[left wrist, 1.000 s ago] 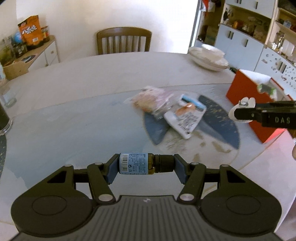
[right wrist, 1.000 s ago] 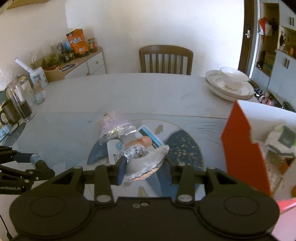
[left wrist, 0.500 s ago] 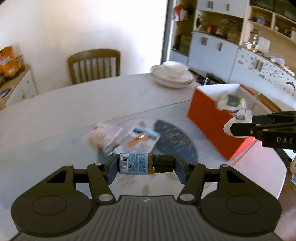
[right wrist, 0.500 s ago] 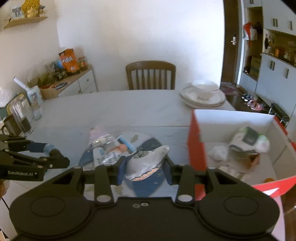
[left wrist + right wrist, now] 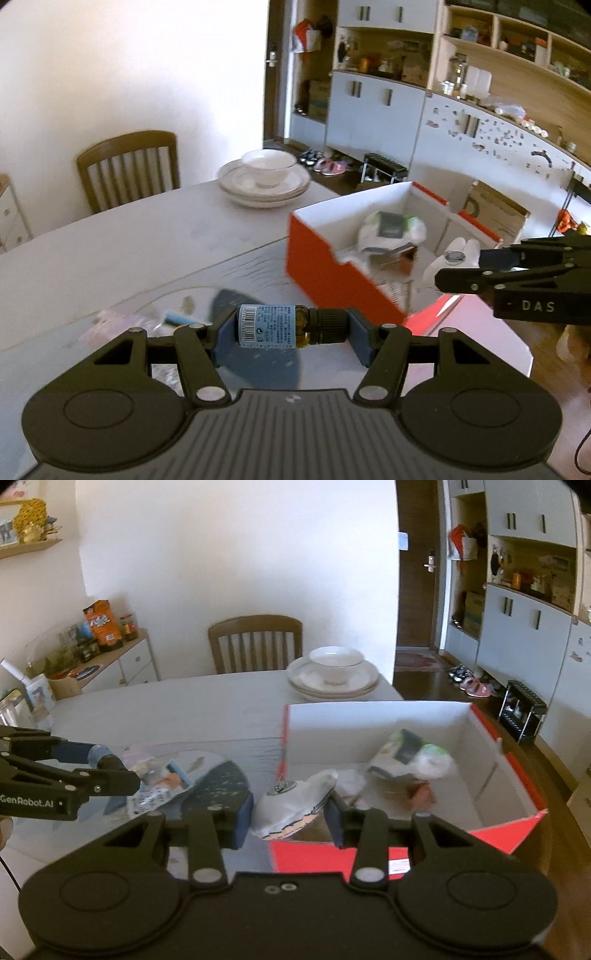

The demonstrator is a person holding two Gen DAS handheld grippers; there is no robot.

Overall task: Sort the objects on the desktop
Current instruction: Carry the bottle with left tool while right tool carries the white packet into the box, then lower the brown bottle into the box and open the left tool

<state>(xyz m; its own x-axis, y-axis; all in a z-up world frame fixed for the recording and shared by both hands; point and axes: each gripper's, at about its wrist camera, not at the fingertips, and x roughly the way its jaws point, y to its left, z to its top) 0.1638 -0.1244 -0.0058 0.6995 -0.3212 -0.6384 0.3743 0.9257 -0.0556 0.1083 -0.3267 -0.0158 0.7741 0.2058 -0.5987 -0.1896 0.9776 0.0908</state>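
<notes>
My left gripper is shut on a small amber bottle with a blue-white label and black cap, held sideways above the table. My right gripper is shut on a white soft pouch with a printed picture, over the near left corner of the red box. The box is white inside and holds a white-green packet and smaller items. In the left wrist view the right gripper shows at the right edge. The left gripper shows at the left of the right wrist view.
Loose snack packets lie on a dark blue mat on the grey table. Stacked plates with a bowl stand at the far edge, by a wooden chair. A sideboard stands left, cabinets right.
Both grippers have swung right and risen a little, each keeping its object. The red box has come from the right edge toward the middle of both views; the packets have slid off left.
</notes>
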